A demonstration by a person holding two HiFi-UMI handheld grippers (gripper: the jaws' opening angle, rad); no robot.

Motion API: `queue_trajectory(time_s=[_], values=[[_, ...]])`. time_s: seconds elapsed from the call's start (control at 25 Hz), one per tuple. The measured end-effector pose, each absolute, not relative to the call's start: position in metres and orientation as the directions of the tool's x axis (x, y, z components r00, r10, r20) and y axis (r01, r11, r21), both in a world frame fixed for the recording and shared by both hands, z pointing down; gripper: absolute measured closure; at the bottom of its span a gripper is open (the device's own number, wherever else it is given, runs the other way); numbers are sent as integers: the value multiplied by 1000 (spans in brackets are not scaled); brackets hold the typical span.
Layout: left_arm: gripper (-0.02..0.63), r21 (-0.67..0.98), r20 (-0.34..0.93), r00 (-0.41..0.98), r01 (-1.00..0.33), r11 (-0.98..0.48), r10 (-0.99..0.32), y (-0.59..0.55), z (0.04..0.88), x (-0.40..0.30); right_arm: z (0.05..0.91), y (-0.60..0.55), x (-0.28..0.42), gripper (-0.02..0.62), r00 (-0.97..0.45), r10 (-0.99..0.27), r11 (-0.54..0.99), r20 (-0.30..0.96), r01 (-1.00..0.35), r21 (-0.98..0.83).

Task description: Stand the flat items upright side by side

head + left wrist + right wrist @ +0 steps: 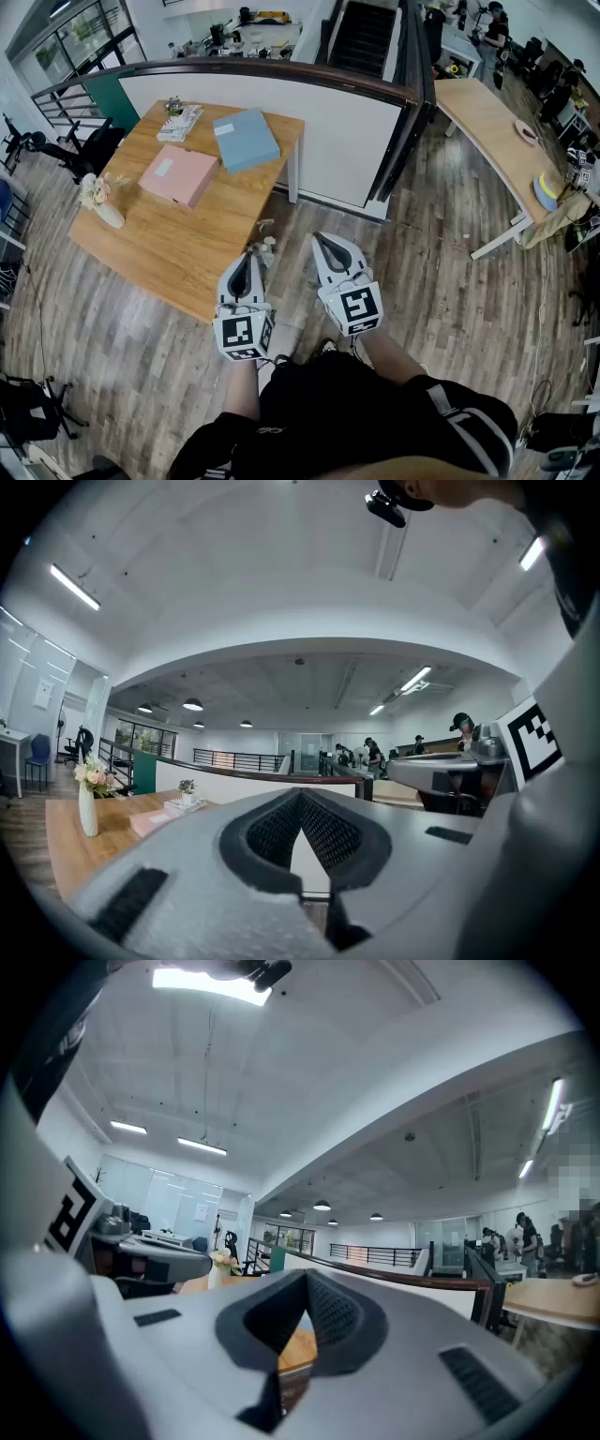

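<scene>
Two flat boxes lie on the wooden table (pixel 178 253): a pink one (pixel 179 174) and, beyond it, a blue one (pixel 246 139). A small stack of flat printed items (pixel 180 123) rests at the far corner. My left gripper (pixel 249 255) hangs by the table's near right edge, jaws shut and empty. My right gripper (pixel 323 241) is held beside it over the floor, also shut on nothing. In the left gripper view the pink box (pixel 150 821) shows low on the left past my left gripper (pixel 300 796). My right gripper (pixel 306 1275) points toward the table.
A white vase of flowers (pixel 101 202) stands at the table's left edge, vase (pixel 88 808). A curved white partition with a dark rail (pixel 309 122) runs behind the table. A long desk (pixel 492 141) lies to the right. Office chairs (pixel 75 150) sit at far left.
</scene>
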State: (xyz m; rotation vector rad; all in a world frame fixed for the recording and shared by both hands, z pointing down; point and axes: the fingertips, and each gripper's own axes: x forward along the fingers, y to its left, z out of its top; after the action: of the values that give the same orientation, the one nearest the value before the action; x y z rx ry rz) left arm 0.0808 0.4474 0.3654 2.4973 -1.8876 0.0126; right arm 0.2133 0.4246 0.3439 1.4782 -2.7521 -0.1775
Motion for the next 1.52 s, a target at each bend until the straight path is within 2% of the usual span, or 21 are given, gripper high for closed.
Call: queue_trajectory(time_s=[0.48,0.52,0.56,0.6,0.76,0.96,1.24,1.4,1.52], values=[[594,7,70,213,-977,-213,-974,422,397,128,372,401,255,587,-593,-805,589,14,-796,141],[517,7,81,209,-978,-209,-975,420,401,132,376,399,259,578,-600,-799,597,22,-789,145],[478,7,93,203,-979,-204,-975,419,406,136,379,397,264,574,-604,-797,601,28,-786,145],[468,8,106,196,-980,-196,-975,419,411,138,384,395,269,567,-604,-796,602,37,-786,142],[463,37,146,172,-985,-169,-974,416,424,141,400,386,277,513,-632,-771,636,72,-764,106],[422,97,165,184,-981,-170,-969,398,433,146,405,372,281,441,-669,-741,672,57,-738,67],[411,101,192,222,-973,-206,-956,348,445,146,419,331,278,390,-669,-738,673,89,-739,36],[358,103,200,253,-966,-236,-947,307,448,137,418,294,271,370,-670,-737,674,89,-738,24],[355,100,212,278,-960,-262,-937,275,448,126,421,262,267,353,-654,-749,659,102,-752,12]])
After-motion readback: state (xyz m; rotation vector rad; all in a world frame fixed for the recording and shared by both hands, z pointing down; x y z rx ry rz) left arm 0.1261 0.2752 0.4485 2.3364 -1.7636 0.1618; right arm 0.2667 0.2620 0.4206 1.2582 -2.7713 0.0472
